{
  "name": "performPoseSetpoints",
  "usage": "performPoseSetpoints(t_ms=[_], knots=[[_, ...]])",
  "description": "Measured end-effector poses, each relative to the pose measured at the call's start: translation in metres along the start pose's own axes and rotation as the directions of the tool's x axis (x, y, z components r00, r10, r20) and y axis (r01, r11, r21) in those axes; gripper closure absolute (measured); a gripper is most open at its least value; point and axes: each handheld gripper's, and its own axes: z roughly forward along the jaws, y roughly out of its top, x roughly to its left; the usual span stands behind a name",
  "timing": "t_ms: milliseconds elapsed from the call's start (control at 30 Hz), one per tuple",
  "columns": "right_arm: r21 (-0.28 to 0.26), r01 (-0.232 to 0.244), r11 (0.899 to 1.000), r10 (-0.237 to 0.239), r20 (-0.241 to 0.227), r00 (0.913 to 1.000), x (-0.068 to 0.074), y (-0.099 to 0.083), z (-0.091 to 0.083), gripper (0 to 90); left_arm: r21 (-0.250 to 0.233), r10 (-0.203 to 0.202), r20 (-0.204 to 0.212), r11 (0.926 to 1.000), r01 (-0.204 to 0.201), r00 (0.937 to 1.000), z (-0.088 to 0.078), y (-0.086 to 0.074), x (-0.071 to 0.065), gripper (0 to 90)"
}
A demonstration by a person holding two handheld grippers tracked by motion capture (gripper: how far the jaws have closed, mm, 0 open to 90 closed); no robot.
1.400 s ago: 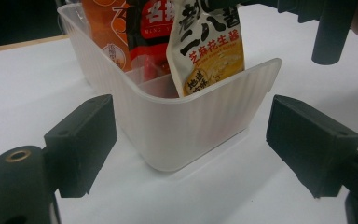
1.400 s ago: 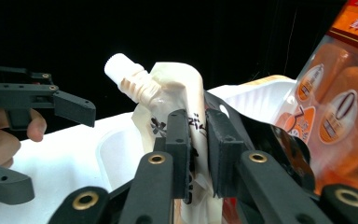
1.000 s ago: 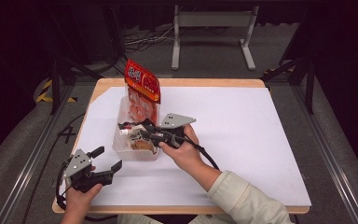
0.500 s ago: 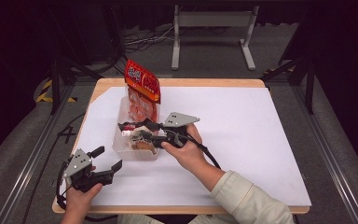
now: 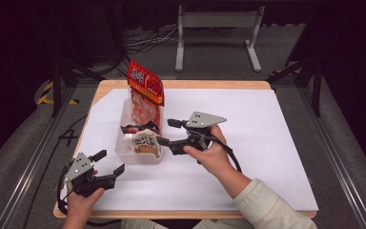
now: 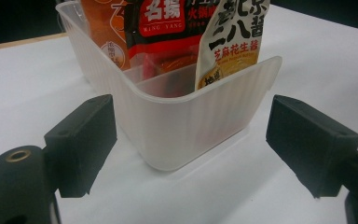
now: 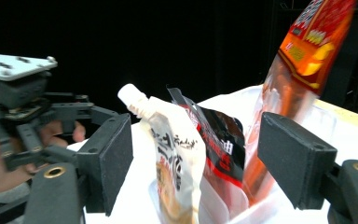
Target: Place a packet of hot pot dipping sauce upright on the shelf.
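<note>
Currently your white sheet [image 5: 267, 143] covers most of the wooden table [image 5: 181, 85], grey floor and a dark room around it. Clear bin [image 5: 124, 148] sits left of centre holding an orange packet [image 5: 145, 83], a dark sachet [image 5: 133, 128] and a pale pouch [image 5: 145, 141]. Your right gripper [image 5: 164, 132] gapes beside it, holding nothing; left gripper [image 5: 108, 162] gapes near the front edge, likewise unladen.

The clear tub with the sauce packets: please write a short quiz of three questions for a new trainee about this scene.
1. True or false: the right gripper is shut on a packet.
2. How many packets stand in the clear tub?
3. Which packet is tallest: A white spouted pouch, B black packet, C orange bag?

Key: 1 false, its jaws are open, as are the left gripper's. 2 three. 3 C.
</note>
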Motion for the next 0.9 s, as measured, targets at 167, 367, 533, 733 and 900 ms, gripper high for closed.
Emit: performPoseSetpoints(t_ms=[167,367,533,733,900], knots=[[0.007,0.006,1.000,-0.006,-0.001,1.0000,-0.004,0.003,-0.024,26.2,-0.002,-0.010,-0.001,0.9999,0.010,0.9999,-0.001,0.000,0.001,16.8],[0.009,0.013,1.000,-0.013,0.044,0.9989,-0.011,0.004,-0.060,24.9,-0.005,-0.009,0.002,0.9999,0.009,1.0000,0.000,0.001,0.001,16.8],[0.031,0.025,0.999,-0.028,0.115,0.9929,-0.018,-0.004,-0.092,23.8,-0.014,-0.012,0.002,0.9998,0.012,0.9999,0.001,0.002,0.002,16.8],[0.034,0.014,0.999,-0.020,0.192,0.9811,-0.027,-0.014,-0.134,23.3,-0.011,-0.014,0.012,0.9998,0.014,0.9998,0.004,0.004,0.003,16.8],[0.045,-0.003,0.999,-0.008,0.245,0.9696,-0.032,-0.027,-0.161,22.9,-0.015,-0.023,0.017,0.9996,0.023,0.9996,0.006,0.005,0.003,16.7]])
